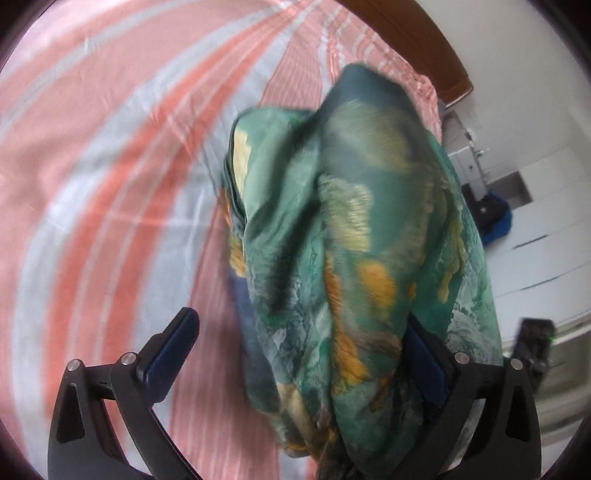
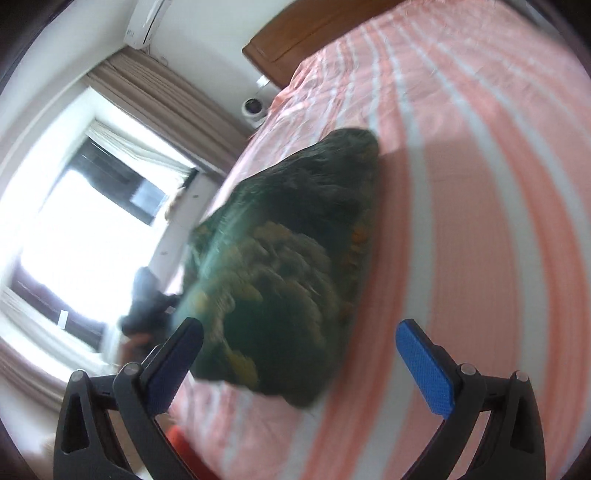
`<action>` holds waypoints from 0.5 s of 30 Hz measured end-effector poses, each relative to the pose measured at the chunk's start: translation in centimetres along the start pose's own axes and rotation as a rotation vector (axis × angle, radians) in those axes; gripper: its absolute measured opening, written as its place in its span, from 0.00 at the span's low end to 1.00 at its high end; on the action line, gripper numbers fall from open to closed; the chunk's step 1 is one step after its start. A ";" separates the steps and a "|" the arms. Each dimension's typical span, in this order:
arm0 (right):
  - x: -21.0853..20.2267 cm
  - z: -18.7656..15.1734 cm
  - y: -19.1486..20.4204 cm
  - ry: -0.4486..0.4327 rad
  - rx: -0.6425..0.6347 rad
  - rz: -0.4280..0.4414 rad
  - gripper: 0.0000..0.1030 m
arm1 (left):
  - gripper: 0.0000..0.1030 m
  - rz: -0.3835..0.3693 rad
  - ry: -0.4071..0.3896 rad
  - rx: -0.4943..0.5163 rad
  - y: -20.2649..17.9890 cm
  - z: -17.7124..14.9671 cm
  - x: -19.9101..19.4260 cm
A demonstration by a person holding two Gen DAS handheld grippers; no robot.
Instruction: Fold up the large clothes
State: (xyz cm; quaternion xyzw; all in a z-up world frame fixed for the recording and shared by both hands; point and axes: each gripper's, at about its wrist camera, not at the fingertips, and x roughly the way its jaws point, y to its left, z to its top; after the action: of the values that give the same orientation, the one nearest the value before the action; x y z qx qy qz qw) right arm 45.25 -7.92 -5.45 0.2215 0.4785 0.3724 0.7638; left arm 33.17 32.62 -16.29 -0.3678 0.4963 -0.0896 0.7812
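A green garment (image 1: 351, 229) with yellow and orange print lies bunched over my left gripper (image 1: 299, 328), draped across the right finger and down between the two. The left gripper's jaws stand wide apart; the left finger (image 1: 173, 343) is bare. In the right wrist view the same garment (image 2: 288, 258) looks dark green and lies in a heap on the pink and white striped bed sheet (image 2: 480, 221). My right gripper (image 2: 299, 343) is open, just before the heap, with nothing between its fingers. Both views are blurred by motion.
The striped sheet (image 1: 110, 166) covers the bed. A wooden headboard (image 2: 314, 33) is at the far end. A window with curtains (image 2: 92, 206) is to the left of the bed. White cabinets (image 1: 546, 221) and a dark bag (image 1: 495, 214) stand on the right.
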 end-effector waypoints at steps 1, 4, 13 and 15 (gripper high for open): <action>1.2 1.0 -0.4 0.026 0.019 0.038 1.00 | 1.00 -0.043 0.022 -0.032 0.7 0.0 0.7; 5.5 3.0 -2.2 0.125 0.078 0.124 1.00 | 1.00 -0.137 0.045 -0.068 1.8 -0.2 2.3; 13.7 4.2 1.5 0.270 -0.211 -0.158 0.74 | 0.58 -0.012 0.020 0.042 -1.5 -1.1 3.0; 13.5 3.1 5.2 0.244 -0.404 -0.255 0.69 | 0.50 -0.008 -0.020 0.074 -2.2 -1.9 1.5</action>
State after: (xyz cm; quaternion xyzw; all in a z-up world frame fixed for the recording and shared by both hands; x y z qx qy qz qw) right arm 49.76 5.92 -8.11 -0.0441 0.5068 0.3852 0.7700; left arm 32.77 29.33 -16.31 -0.3417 0.4835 -0.1074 0.7987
